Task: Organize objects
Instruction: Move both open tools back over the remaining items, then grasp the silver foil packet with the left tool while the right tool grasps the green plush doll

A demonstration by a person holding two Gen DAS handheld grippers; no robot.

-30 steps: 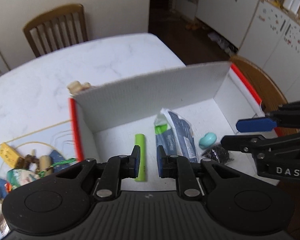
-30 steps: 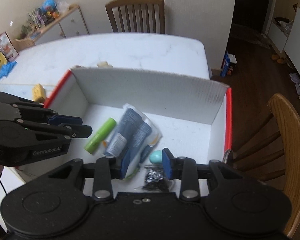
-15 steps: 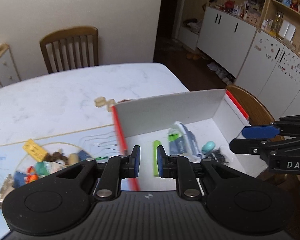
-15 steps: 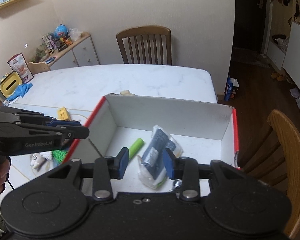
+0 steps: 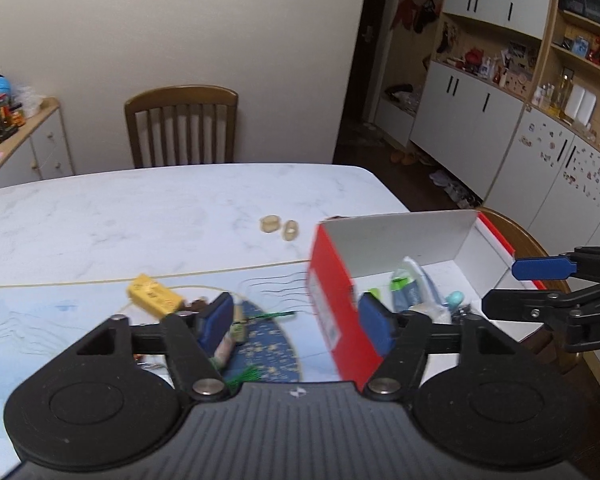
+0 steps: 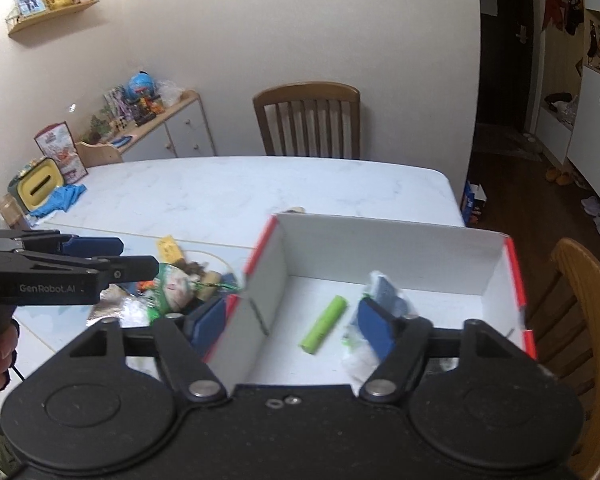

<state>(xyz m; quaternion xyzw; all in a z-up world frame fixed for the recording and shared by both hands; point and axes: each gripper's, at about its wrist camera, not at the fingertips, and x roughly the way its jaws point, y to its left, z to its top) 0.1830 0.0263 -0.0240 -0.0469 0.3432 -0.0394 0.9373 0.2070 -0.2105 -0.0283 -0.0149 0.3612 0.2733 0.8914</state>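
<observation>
Both tools hang above the white marble tabletop (image 5: pixel 148 216) with their jaws spread and nothing between them: the left tool (image 5: pixel 296 320) above the pile of small clutter (image 6: pixel 172 284), the right tool (image 6: pixel 290 326) over the red-edged white cardboard box (image 6: pixel 380 248), where a lime-green cylinder (image 6: pixel 324 324) and a crinkly blue packet (image 6: pixel 384 292) lie. To go well, I'd pick one loose piece, come straight down, close squarely, and clear the box wall.
</observation>
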